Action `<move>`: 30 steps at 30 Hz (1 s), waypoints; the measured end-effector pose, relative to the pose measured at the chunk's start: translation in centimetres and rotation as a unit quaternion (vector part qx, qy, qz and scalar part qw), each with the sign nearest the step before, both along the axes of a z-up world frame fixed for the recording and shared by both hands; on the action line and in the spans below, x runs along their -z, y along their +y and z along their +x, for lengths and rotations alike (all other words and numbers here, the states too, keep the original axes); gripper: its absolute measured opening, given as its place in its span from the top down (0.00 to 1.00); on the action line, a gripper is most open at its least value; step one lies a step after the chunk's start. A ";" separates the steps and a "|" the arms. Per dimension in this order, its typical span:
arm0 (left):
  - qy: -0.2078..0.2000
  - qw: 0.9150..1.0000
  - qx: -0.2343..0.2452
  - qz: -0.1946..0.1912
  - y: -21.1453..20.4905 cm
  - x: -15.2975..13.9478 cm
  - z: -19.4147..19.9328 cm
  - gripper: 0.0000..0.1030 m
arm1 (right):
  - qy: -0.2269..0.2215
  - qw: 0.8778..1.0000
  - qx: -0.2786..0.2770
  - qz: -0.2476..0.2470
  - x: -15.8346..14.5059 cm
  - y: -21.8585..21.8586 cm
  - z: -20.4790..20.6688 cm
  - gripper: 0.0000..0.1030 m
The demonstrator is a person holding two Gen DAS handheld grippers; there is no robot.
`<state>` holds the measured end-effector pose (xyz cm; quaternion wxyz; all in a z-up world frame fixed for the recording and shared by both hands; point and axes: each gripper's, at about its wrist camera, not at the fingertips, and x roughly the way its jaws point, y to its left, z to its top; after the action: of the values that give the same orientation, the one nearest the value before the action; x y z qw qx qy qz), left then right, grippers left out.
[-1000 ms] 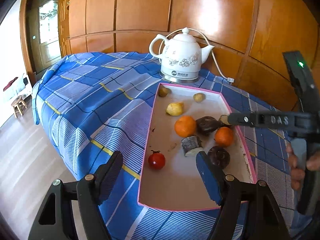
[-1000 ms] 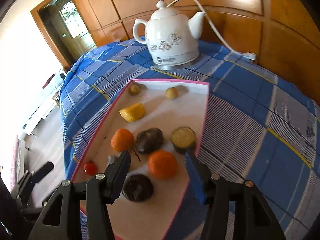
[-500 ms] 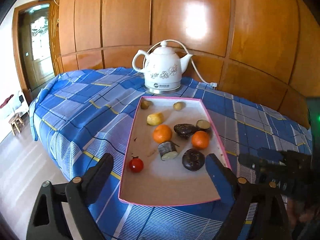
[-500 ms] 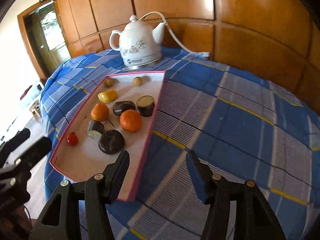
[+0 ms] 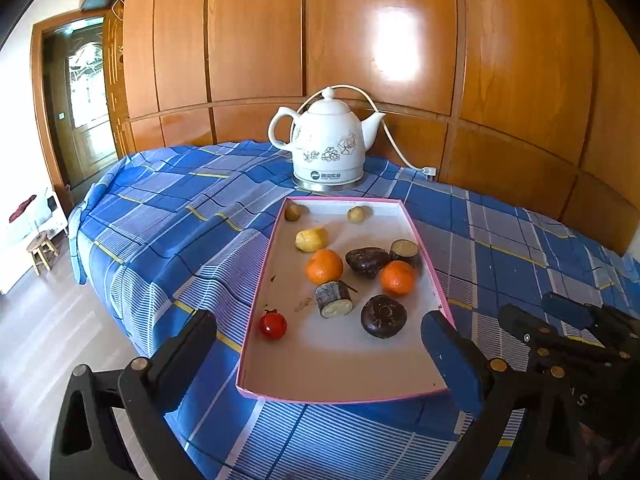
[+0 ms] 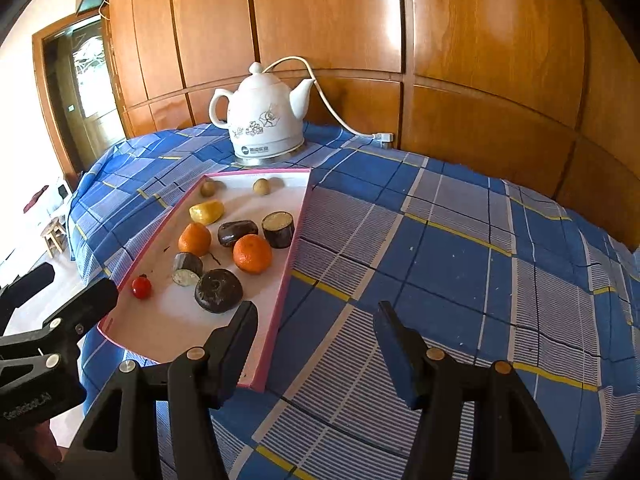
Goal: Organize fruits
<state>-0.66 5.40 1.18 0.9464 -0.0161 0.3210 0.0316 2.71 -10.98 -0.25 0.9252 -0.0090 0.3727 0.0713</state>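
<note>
Left wrist view: a pink-rimmed tray (image 5: pixel 256 292) is seen on the blue checked surface (image 5: pixel 172 232), its far end just before a white kettle (image 5: pixel 326 144) that stands at the surface's far edge. All the fruit lies inside the tray. Two small brown fruits (image 5: pixel 294 213) sit at the far end, with a yellow fruit (image 5: pixel 311 239) below them. Two oranges (image 5: pixel 324 266), two cut pieces (image 5: pixel 334 300) and two dark round fruits (image 5: pixel 383 316) are clustered near the middle and right rim, and a small red fruit (image 5: pixel 273 325) lies alone near the left rim. The near part of the tray is bare.

The left gripper (image 5: pixel 320 344) is held released and empty, its jaws wide apart above the tray's near end. The right gripper (image 6: pixel 316 332) is likewise spread wide and empty, over the tray's near right corner and the cloth beside it.

Such a layout fits either fruit already gathered in the tray or fruit awaiting sorting by kind, and which cannot be told. If a piece is to be taken, round fruits are probably best gripped across their widest part with light pressure, since they are likely to roll. Crowded pieces are best approached from above, so that neighbours are not nudged against the rim.
</note>
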 end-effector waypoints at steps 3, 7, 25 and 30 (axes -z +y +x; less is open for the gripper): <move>-0.001 1.000 -0.003 0.002 0.0 0.0 0.0 0.00 | 0.000 1.000 -0.004 -0.004 0.1 0.4 -0.2 0.41; -0.006 1.000 -0.004 -0.002 0.1 -0.2 -0.1 0.00 | 0.000 1.000 -0.007 -0.006 0.1 0.7 -0.3 0.41; -0.013 1.000 -0.023 0.004 0.4 -0.5 -0.1 0.00 | -0.006 1.000 -0.011 -0.011 -0.2 1.2 -0.5 0.41; -0.013 1.000 -0.027 0.001 0.6 -0.5 -0.1 0.00 | -0.008 1.000 -0.014 -0.011 -0.3 1.4 -0.5 0.41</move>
<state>-0.79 6.04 1.68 0.9493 -0.0238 0.3084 0.0571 2.19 -9.56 0.03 0.9267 -0.0253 0.3663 0.0796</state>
